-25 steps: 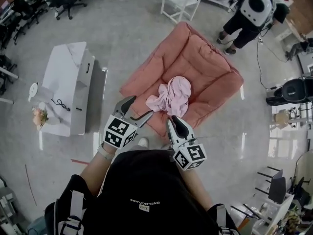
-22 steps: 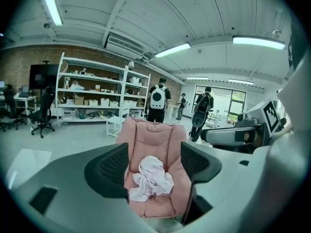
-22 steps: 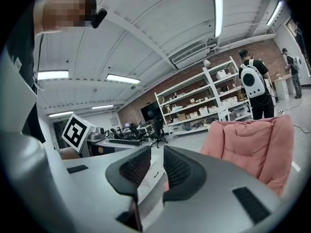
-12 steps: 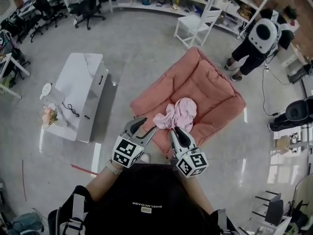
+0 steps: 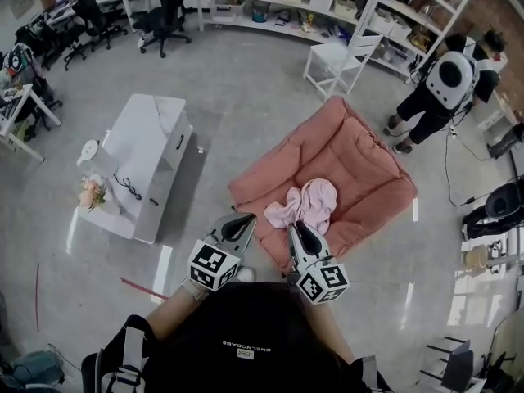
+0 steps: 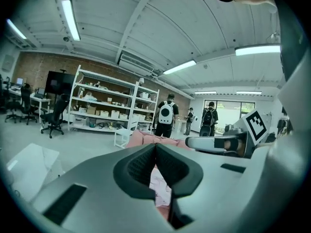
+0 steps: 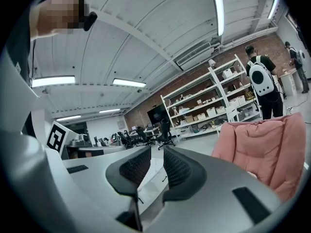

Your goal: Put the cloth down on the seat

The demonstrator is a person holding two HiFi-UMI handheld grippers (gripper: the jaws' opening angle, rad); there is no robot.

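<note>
A: Entry. Where is the cloth (image 5: 309,203)?

B: Pale pink, crumpled in a heap on the seat (image 5: 344,150). It lies on the flat part, close to the seat's edge nearest the person. The seat is a salmon cushion lying on the floor.

A: Left claw (image 5: 247,218)?

B: Its jaws have just been closing and the tips now meet, with nothing between them. The left gripper view shows the ribbed pads together at the tip. Cloth and seat show only beyond them, through the slot below. In the head view the claw hangs over the floor just off the seat's near corner, apart from the cloth.

A: Right claw (image 5: 295,227)?

B: A narrow gap between the pads, and nothing in it. In the right gripper view only floor and a white table (image 5: 143,154) show through the slot. Its tip sits at the seat's near edge, just beside the cloth. I cannot tell from above whether it touches.

A: Anything else?

B: A person with a white backpack (image 5: 449,79) stands beyond the seat's far corner.
</note>
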